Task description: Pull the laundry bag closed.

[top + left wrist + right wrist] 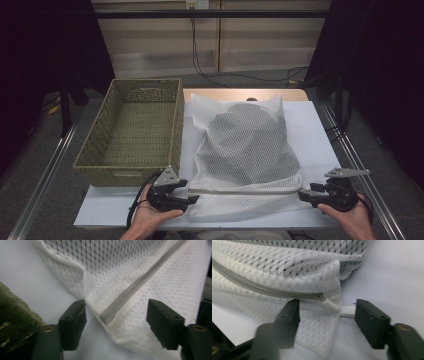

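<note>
Wicker basket (131,131) at table's left, beside mesh laundry bag (247,145) lying mid-table on white sheet (310,125), apart from basket wall. Left hand (150,220) palm-up under left gripper (192,199), aimed level toward bag's near-left corner; jaws apart, corner and zipper end (106,316) between pads, not pinched. Right hand (350,215) cradles right gripper (301,194), aimed level at bag's near-right corner; jaws wide apart, zipper pull (330,305) between them, unclamped.
</note>
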A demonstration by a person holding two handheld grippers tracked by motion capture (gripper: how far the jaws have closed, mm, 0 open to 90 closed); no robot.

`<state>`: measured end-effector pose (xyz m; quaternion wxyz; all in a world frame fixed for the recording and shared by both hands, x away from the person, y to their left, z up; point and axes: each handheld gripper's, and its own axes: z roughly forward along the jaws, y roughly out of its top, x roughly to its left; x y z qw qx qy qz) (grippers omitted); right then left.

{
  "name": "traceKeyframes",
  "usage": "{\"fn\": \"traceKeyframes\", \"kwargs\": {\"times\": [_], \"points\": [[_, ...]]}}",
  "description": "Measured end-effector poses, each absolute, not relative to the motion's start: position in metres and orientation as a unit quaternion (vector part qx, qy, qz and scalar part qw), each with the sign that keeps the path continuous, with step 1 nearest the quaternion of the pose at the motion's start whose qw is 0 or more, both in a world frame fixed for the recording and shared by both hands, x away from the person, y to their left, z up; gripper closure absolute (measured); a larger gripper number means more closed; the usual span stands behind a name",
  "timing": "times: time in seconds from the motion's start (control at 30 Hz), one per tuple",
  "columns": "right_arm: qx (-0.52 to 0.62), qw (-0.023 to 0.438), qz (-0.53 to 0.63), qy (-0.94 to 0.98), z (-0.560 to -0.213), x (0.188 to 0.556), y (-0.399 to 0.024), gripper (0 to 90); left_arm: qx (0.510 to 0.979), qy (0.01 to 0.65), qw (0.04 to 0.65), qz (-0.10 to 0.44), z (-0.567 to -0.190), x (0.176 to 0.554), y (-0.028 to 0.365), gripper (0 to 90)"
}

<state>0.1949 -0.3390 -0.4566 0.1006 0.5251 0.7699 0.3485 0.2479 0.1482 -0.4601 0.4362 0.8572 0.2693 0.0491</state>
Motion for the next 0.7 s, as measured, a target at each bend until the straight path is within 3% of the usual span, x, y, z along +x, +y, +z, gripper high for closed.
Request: {"fn": "traceKeyframes", "kwargs": {"times": [0.13,0.3,0.53,0.7], "points": [[0.519,0.102,0.363,0.767,-0.454,0.195,-0.336,17.8,0.845,0.276,0.456,0.050,-0.451,0.241,0.156,21.9],[0.509,0.118,0.403,0.751,-0.444,0.189,-0.339,12.3,0.830,0.286,0.475,0.061,-0.444,0.230,0.172,17.3],[0.512,0.142,0.435,0.727,-0.434,0.183,-0.345,10.0,0.811,0.312,0.488,0.077,-0.438,0.220,0.197,16.1],[0.502,0.169,0.469,0.707,-0.424,0.176,-0.348,15.8,0.793,0.317,0.504,0.130,-0.427,0.208,0.210,16.4]]}}
